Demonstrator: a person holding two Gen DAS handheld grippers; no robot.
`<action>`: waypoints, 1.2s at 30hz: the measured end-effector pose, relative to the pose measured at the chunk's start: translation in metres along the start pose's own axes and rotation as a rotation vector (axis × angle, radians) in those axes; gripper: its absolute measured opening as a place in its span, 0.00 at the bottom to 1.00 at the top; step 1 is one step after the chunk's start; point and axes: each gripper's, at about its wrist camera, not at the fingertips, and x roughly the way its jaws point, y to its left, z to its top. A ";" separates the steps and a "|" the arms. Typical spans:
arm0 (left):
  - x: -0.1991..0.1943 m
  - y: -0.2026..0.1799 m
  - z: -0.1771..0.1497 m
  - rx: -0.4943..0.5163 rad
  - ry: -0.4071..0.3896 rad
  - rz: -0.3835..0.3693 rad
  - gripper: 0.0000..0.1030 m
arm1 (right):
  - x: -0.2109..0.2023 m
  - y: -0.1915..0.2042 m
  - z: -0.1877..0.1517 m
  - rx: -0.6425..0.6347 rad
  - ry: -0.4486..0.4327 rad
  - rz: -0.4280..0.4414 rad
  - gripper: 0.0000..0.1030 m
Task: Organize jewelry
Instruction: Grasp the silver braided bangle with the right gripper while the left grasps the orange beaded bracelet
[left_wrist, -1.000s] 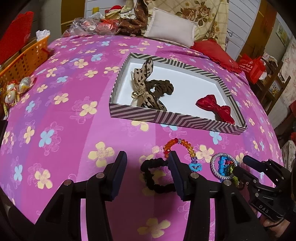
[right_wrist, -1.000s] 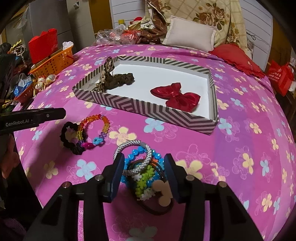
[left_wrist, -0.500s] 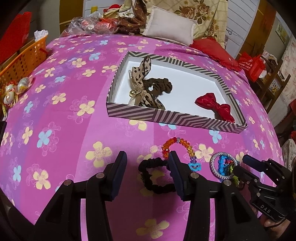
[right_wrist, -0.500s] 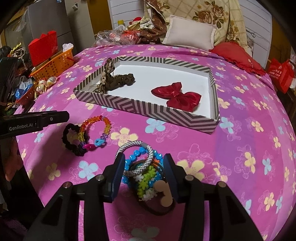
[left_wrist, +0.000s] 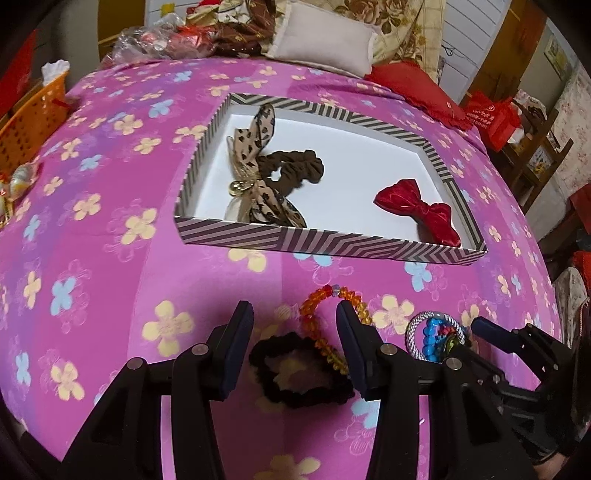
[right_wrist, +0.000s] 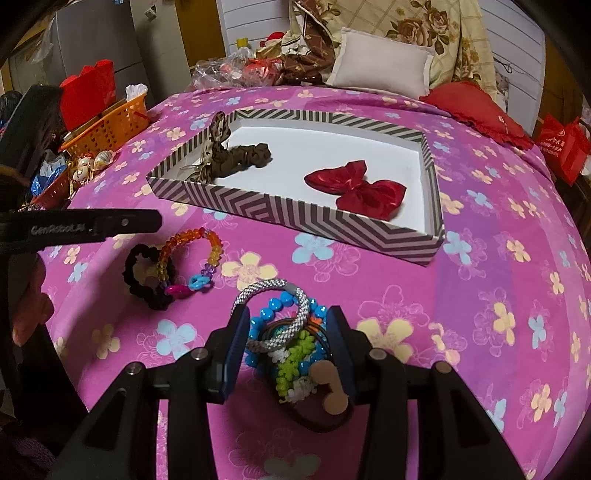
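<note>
Pink flowered bedspread (left_wrist: 110, 177) carries all items. Left gripper (left_wrist: 295, 328) jaws spread, straddling black scrunchie (left_wrist: 295, 373) and amber bead bracelet (left_wrist: 325, 295). Right gripper (right_wrist: 288, 328) jaws spread around bracelet pile (right_wrist: 284, 332), contact unclear. Beyond, striped box (right_wrist: 295, 218) holds red bow (right_wrist: 358, 188) and brown scrunchie (right_wrist: 240, 155).
</note>
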 end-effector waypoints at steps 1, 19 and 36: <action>0.003 -0.001 0.001 0.003 0.008 -0.003 0.27 | 0.001 0.000 0.000 -0.003 0.002 -0.003 0.44; 0.039 -0.013 0.002 0.077 0.089 0.028 0.03 | 0.018 -0.003 0.002 0.000 0.032 0.008 0.19; 0.003 -0.004 0.011 0.049 -0.029 -0.033 0.00 | -0.007 0.006 0.009 -0.036 -0.022 0.004 0.09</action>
